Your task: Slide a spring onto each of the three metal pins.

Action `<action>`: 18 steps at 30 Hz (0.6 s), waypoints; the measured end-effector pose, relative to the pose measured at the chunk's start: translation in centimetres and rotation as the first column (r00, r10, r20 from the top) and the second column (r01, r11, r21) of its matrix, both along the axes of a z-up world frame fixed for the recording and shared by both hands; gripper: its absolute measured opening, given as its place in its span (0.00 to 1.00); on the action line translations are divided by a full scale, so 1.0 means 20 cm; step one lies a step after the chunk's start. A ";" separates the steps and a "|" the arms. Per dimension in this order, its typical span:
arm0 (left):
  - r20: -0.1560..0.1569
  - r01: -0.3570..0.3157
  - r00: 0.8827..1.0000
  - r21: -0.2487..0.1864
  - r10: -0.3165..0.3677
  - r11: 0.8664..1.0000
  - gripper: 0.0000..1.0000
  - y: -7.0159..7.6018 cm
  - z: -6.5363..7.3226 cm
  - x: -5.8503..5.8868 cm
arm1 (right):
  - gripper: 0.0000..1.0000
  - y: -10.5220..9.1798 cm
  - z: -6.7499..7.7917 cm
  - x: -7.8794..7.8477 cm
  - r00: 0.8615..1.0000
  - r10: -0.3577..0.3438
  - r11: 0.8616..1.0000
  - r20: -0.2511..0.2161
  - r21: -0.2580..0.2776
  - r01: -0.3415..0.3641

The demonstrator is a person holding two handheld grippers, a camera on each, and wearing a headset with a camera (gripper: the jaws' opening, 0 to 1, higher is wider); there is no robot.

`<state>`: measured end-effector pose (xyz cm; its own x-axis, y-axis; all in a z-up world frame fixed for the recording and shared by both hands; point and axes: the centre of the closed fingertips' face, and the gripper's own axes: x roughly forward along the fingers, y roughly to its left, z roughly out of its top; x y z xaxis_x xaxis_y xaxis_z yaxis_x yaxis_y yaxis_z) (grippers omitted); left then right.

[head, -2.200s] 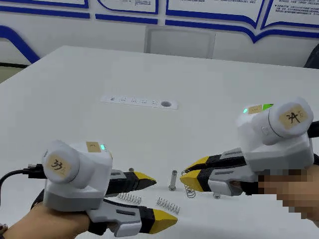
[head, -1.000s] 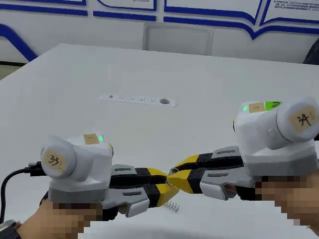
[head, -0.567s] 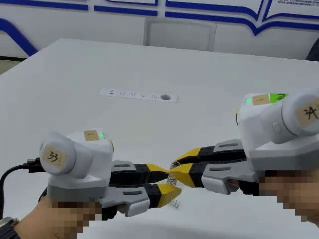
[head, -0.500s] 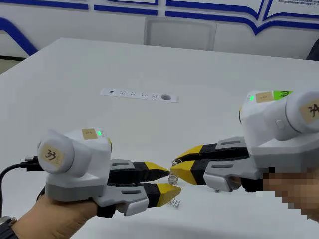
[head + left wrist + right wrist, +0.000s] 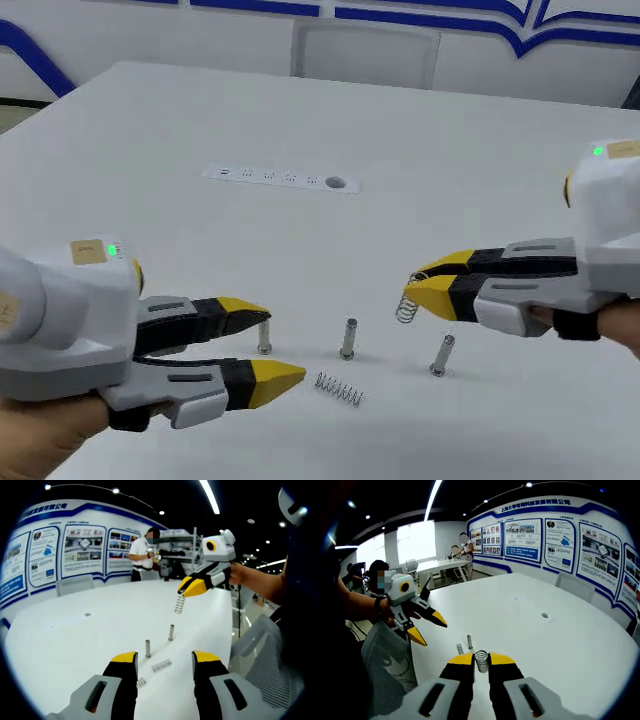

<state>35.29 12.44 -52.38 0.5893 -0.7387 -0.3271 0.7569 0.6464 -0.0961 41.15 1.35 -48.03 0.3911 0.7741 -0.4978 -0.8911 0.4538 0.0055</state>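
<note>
Springs and pins sit toward the near edge of the white tabletop (image 5: 150, 130). Three metal pins stand upright in a loose row, well apart from one another: the left pin (image 5: 264, 338), the middle pin (image 5: 349, 338) and the right pin (image 5: 441, 355), which tilts a little; each is bare. The right claw (image 5: 415, 283) is closed on the top end of the held spring (image 5: 406, 308). This spring hangs down from the yellow tips in the air, clear of the tabletop, above the gap between the middle and right pins. In the right gripper view the held spring (image 5: 481, 661) shows end-on, pinched between the two jaws of the right claw (image 5: 481, 660). The left gripper view shows it dangling (image 5: 179, 604) from the right claw (image 5: 189, 587) above the pins. The left claw (image 5: 285, 343) is open, jaws wide apart with nothing between them, and in the head view its upper tip is just beside the left pin; whether they touch I cannot tell. A loose spring (image 5: 338, 389) lies flat on the tabletop just nearer the near edge than the middle pin. In the left gripper view a second spring (image 5: 141, 682) lies close by one jaw of the left claw (image 5: 165, 657). A power strip (image 5: 280, 178) lies farther toward the far edge, where a chair (image 5: 365, 50) stands.
</note>
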 end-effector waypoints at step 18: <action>0.013 -0.161 0.987 -0.020 0.161 0.987 0.52 0.28 0.03 -0.01 | 0.11 -0.23 -0.09 0.19 0.987 -0.158 0.987 0.001 -0.006 0.158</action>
<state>35.06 17.96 -51.84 0.7055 -0.6398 -0.3049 0.6445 0.7581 -0.0995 44.87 -3.30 -49.76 0.5086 0.6996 -0.5019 -0.8081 0.5890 0.0021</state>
